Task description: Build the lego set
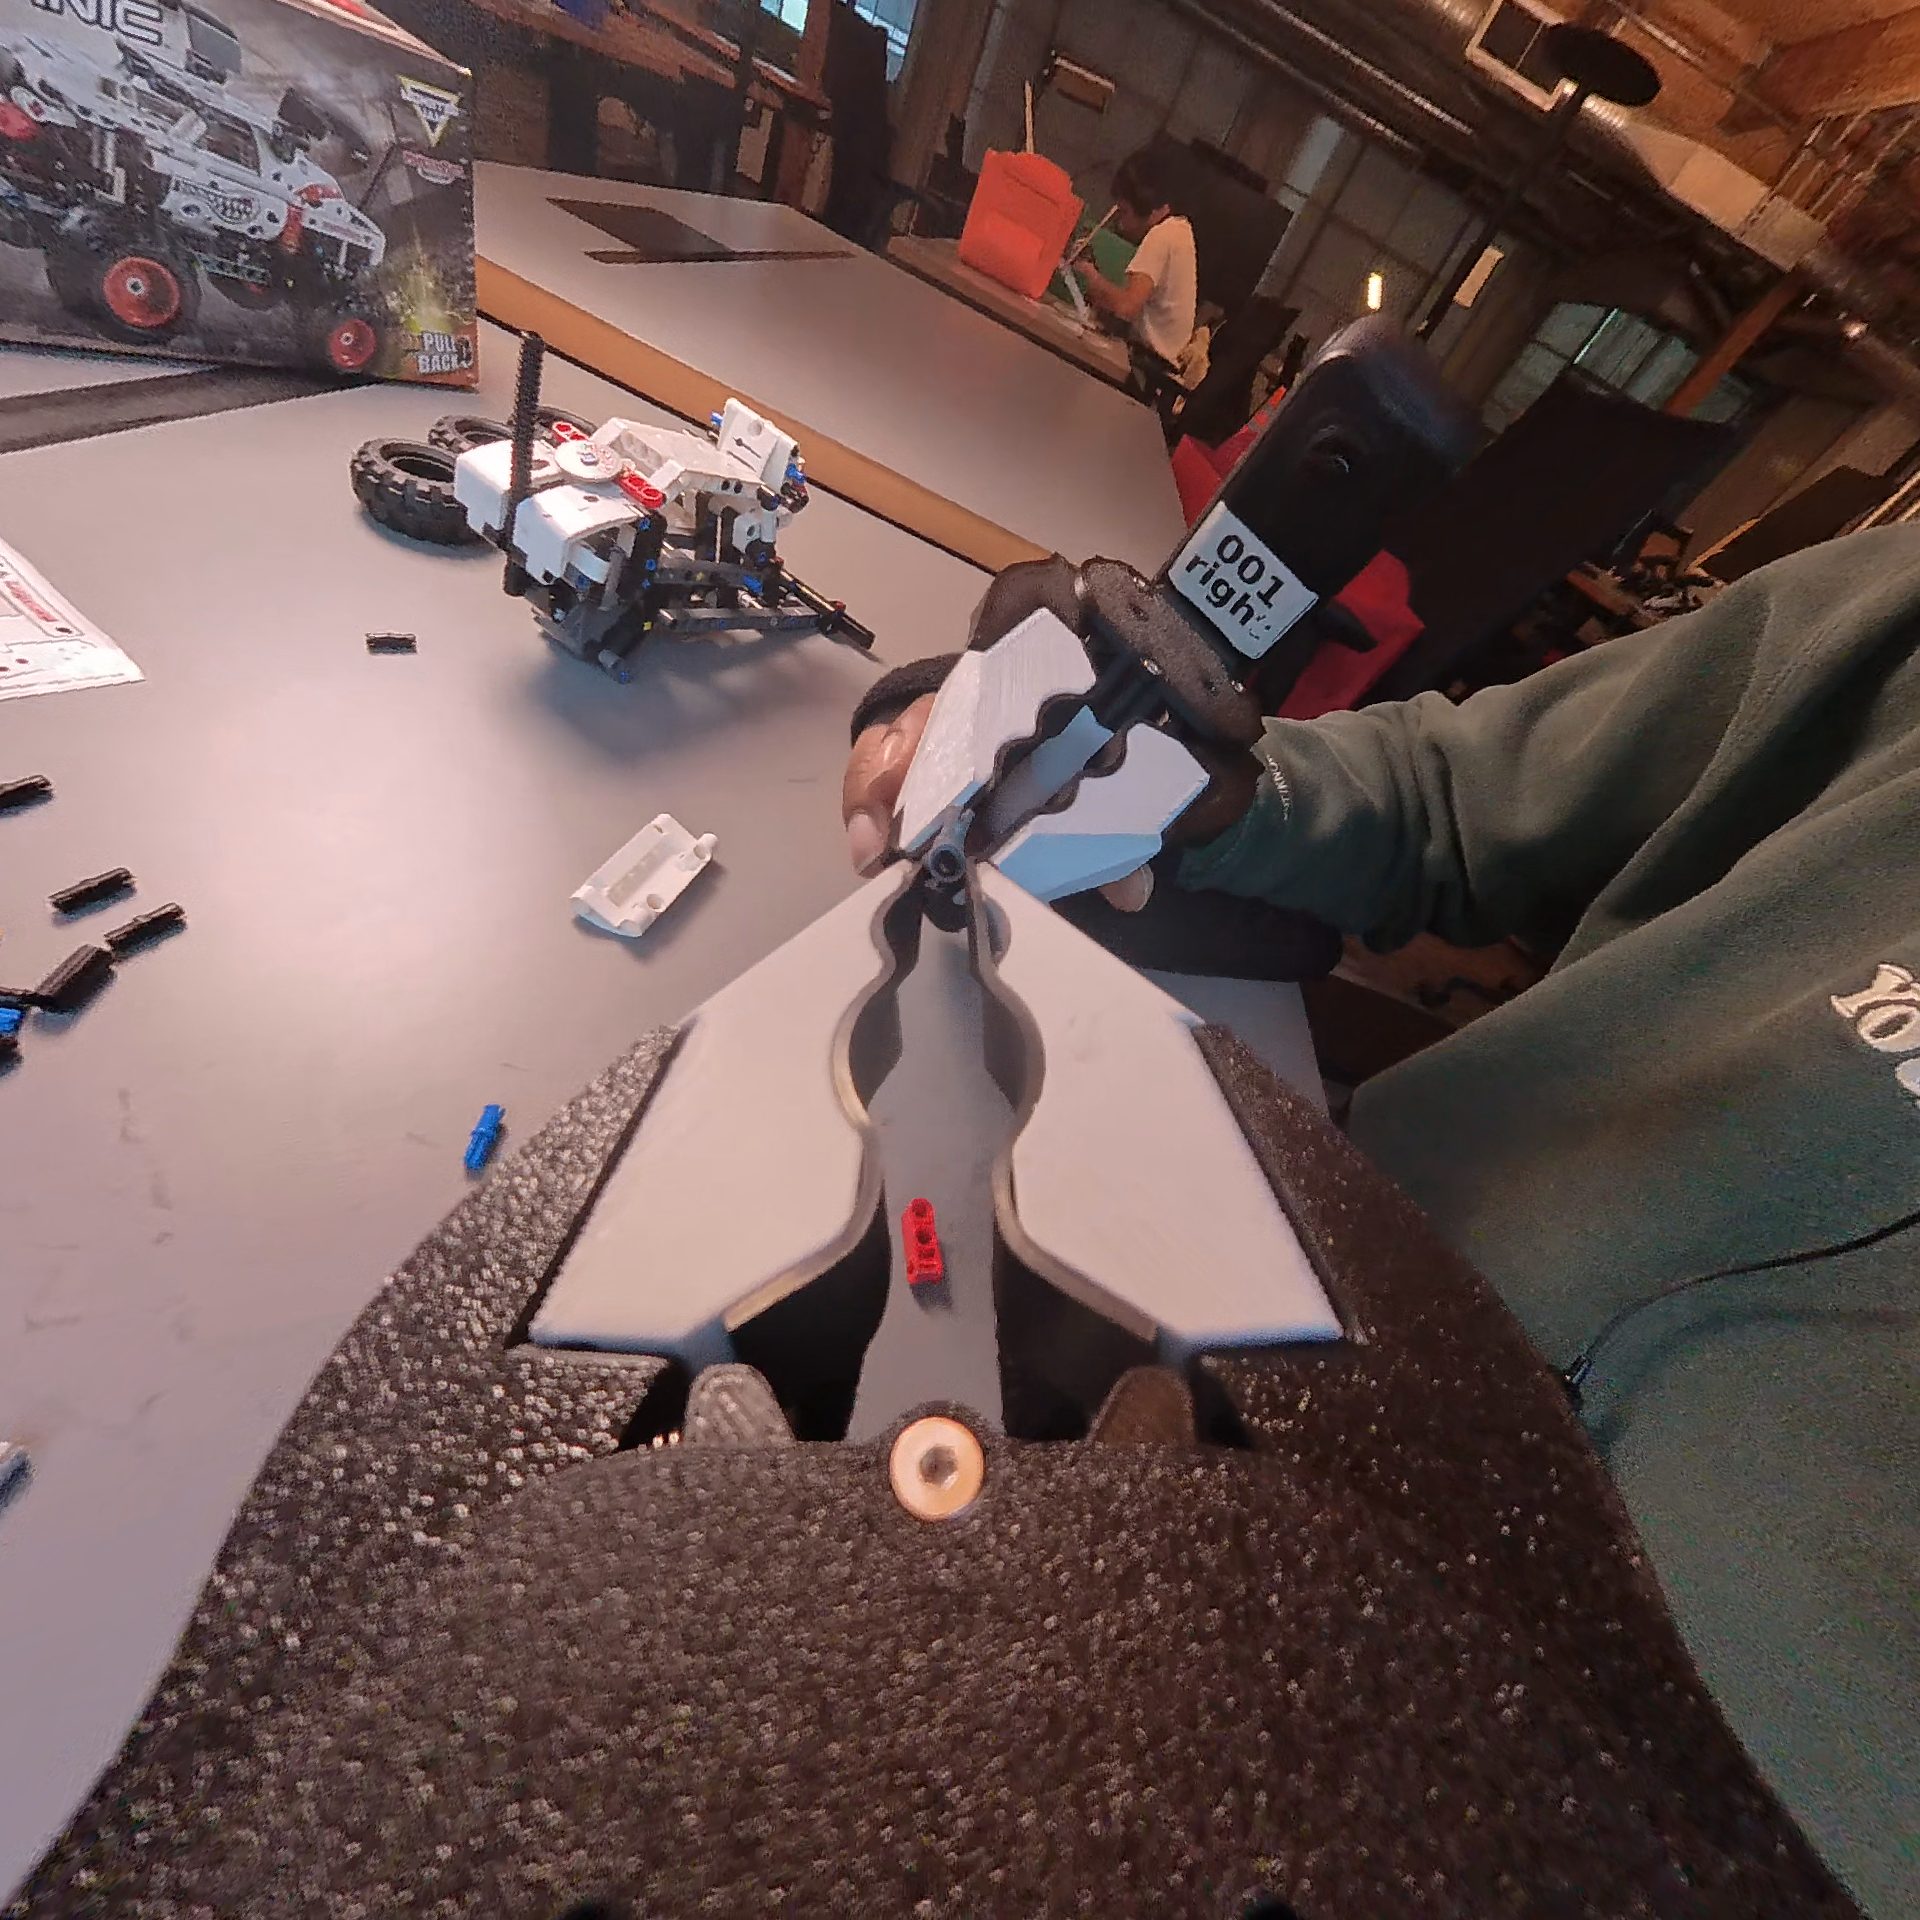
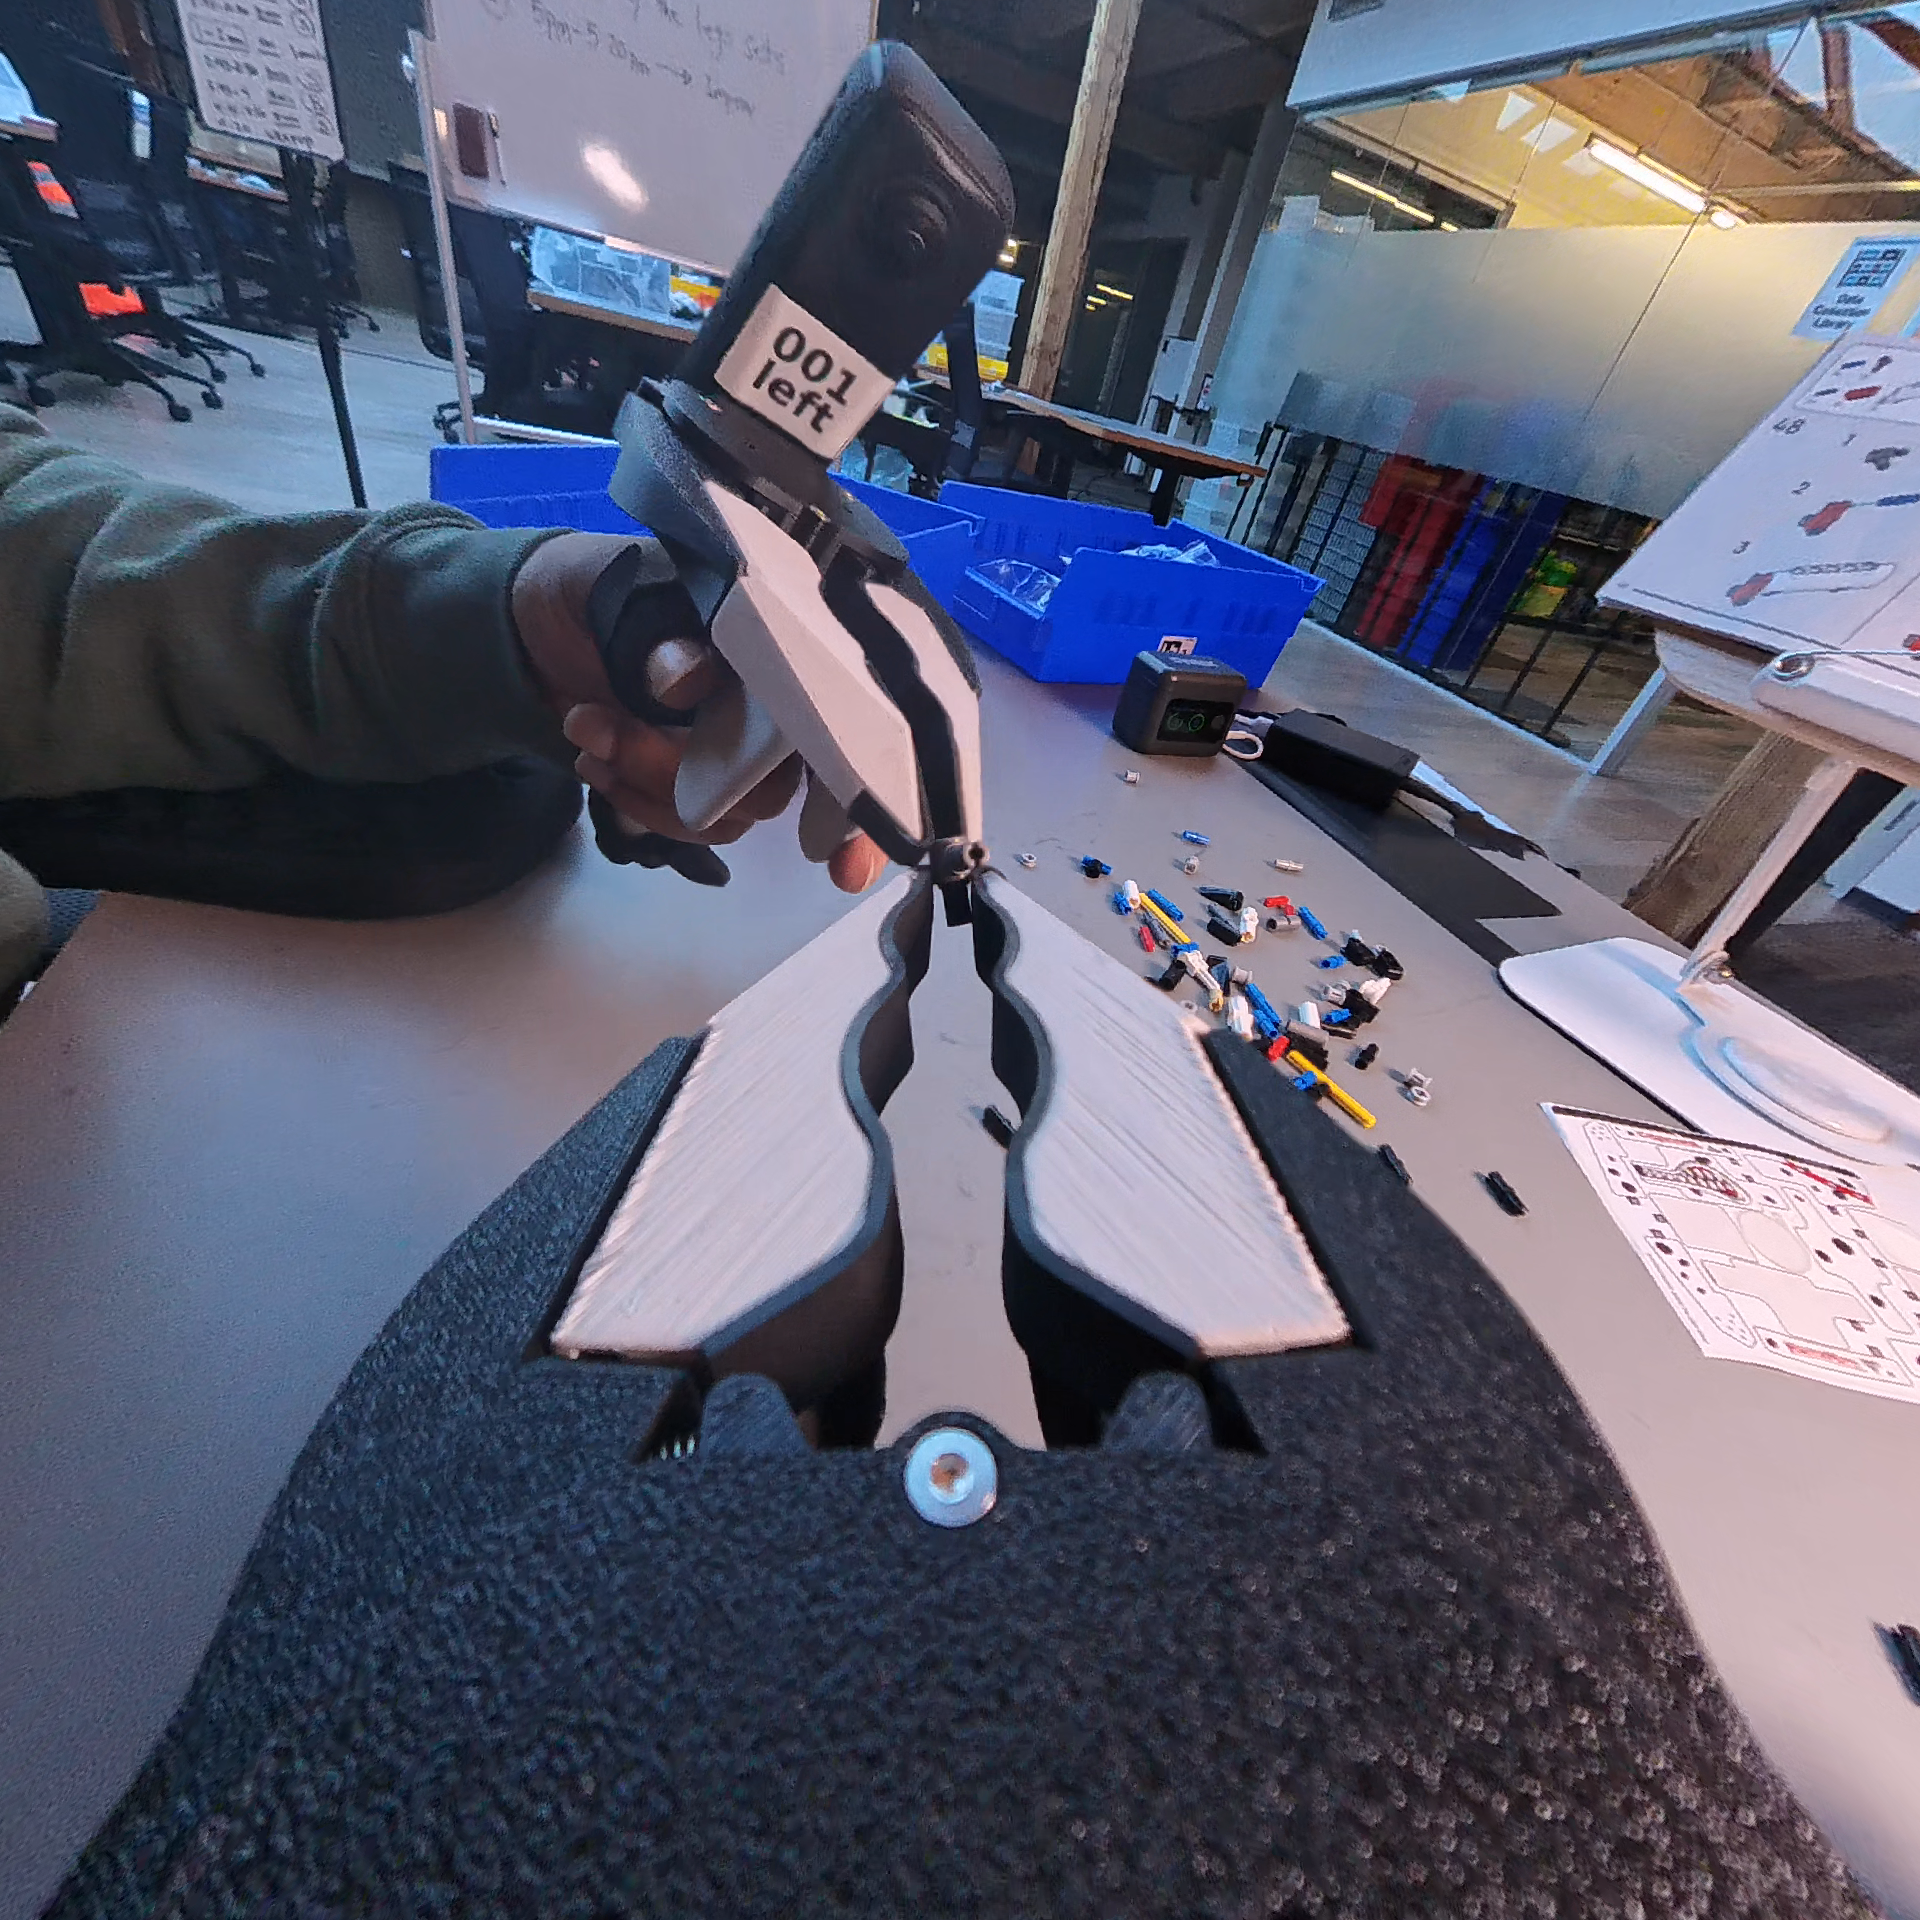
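Note:
My left gripper (image 1: 940, 896) and right gripper (image 2: 954, 896) meet tip to tip above the grey table (image 1: 312, 1039). Both are shut on a small dark lego piece (image 1: 943, 868) held between them; it also shows in the right wrist view (image 2: 961, 860). I cannot tell whether it is one piece or two being joined. The right gripper (image 1: 945, 847) comes in from the upper right, the left gripper (image 2: 951, 847) from the upper left. A partly built white truck model (image 1: 623, 520) lies on the table beyond, with two black tyres (image 1: 410, 499) beside it.
The set's box (image 1: 229, 187) stands at the back left. A white panel (image 1: 644, 878), a red piece (image 1: 923, 1236), a blue pin (image 1: 483, 1132) and black pins (image 1: 94, 914) lie loose. A pile of small pieces (image 2: 1268, 977), a sticker sheet (image 2: 1766, 1247), an instruction booklet on a stand (image 2: 1808, 499) and blue bins (image 2: 1091, 582) are to the right. Both grippers' tips are close together, under 4 cm apart. Left tips and right tips are each some 25 cm from the partly built white truck model (image 1: 623, 520).

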Demonstrator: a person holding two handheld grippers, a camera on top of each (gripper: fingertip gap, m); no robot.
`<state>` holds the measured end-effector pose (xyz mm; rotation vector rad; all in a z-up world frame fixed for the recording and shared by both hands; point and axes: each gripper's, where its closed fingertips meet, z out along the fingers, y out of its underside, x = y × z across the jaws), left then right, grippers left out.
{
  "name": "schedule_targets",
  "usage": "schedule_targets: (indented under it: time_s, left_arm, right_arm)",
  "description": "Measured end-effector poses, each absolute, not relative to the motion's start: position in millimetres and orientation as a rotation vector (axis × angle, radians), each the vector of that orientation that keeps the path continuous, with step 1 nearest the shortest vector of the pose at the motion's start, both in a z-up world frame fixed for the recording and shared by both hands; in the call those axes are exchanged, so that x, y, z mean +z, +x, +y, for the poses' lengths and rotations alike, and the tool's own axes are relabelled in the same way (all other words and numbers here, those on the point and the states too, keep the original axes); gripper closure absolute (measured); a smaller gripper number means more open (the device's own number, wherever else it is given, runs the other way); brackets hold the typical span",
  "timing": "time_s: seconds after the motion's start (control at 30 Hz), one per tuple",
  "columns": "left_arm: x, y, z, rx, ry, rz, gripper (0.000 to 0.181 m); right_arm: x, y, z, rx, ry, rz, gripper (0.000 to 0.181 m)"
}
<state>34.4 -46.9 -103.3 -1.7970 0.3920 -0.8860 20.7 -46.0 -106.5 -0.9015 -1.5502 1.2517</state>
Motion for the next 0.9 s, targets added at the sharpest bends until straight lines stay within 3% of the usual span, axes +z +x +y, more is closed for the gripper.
schedule_targets:
  time_s: [0.3,0.43,0.9]
  left_arm:
    - [-127.7,30.6,-46.4,-0.82,-1.939,0.415,0.175]
    - [-153.9,35.8,-54.5,-0.716,-2.064,0.562,0.175]
    - [-168.1,45.9,-61.9,-0.661,-2.092,0.696,0.175]
  right_arm:
    - [-129.9,17.9,-45.0,1.103,-0.9,-1.679,0.174]
    - [-157.0,27.9,-56.5,1.148,-0.947,-1.902,0.164]
    - [-171.6,38.4,-59.7,1.101,-0.911,-2.029,0.176]
